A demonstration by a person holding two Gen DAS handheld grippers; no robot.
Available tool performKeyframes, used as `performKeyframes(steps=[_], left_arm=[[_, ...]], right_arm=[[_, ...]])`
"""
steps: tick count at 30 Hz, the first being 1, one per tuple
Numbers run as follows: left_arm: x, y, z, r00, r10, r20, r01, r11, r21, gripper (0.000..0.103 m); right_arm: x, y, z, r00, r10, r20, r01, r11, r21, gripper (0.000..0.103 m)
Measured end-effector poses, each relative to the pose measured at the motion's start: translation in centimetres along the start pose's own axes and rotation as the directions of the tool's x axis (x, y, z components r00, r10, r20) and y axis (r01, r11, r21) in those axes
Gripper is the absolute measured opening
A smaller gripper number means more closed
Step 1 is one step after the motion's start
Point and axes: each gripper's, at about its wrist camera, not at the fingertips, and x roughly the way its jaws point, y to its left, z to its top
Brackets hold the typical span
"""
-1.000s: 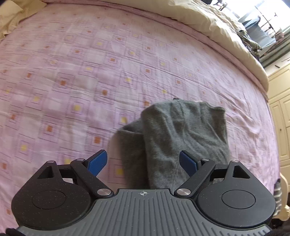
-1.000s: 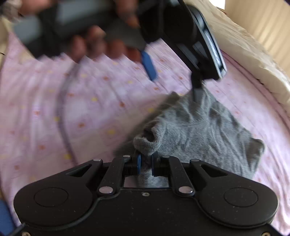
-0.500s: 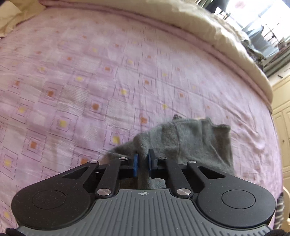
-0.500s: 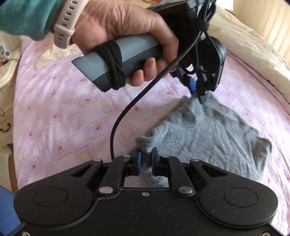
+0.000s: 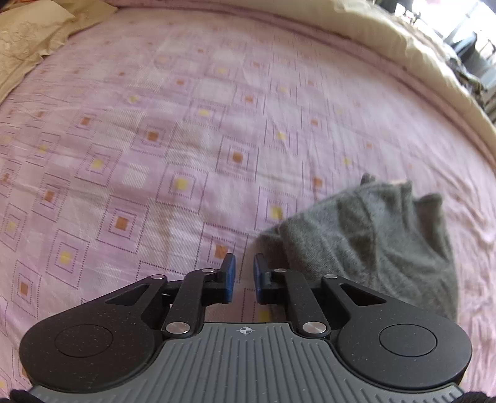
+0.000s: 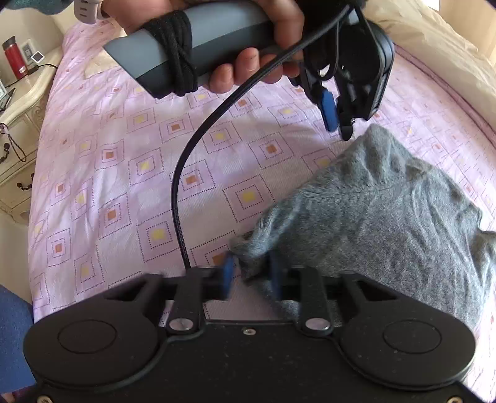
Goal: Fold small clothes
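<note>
Left gripper (image 5: 244,277) lifted off grey garment (image 6: 387,214), fingers slightly apart, empty; right gripper (image 6: 251,276) parting around its edge.

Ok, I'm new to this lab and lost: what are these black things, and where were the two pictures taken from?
No robot here: a person holds a two-jawed tool in each hand, each with a camera looking along its jaws. One picture is from the left tool, jaws slightly apart and empty over the pink bedsheet. The other is from the right tool; a corner of the grey garment sits between its jaws, grip unclear. Above, a hand holds the left tool.
</note>
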Motion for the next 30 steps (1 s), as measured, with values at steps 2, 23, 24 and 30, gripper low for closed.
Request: performKeyframes(steps=[2,23,24,30], left_arm=[[-1.1,0.2,0.0,0.999,-0.01,0.044,0.011,0.999,-0.036,0.046],[2.3,-1.1,0.5,0.979,-0.169,-0.114,0.153,0.979,-0.133,0.07],[2.4,-0.9,0.6,0.977,-0.177,-0.117,0.16,0.977,-0.138,0.07],[3.7,-0.7,1.8,0.956,-0.265,-0.128,0.245,0.958,-0.152,0.077]], right_arm=[[-0.7,0.4,-0.1,1.0,-0.004,0.024,0.004,1.0,0.004,0.05],[-7.5,-9.9,-12.5,0.969,-0.181,0.167,-0.054,0.505,0.862,0.089],[-7.4,-10.6,-13.3,0.969,-0.158,0.188,-0.096,0.459,0.883,0.089],[-4.6,-11.6,-16.6,0.949,-0.063,0.31,-0.289,0.229,0.93,0.091]])
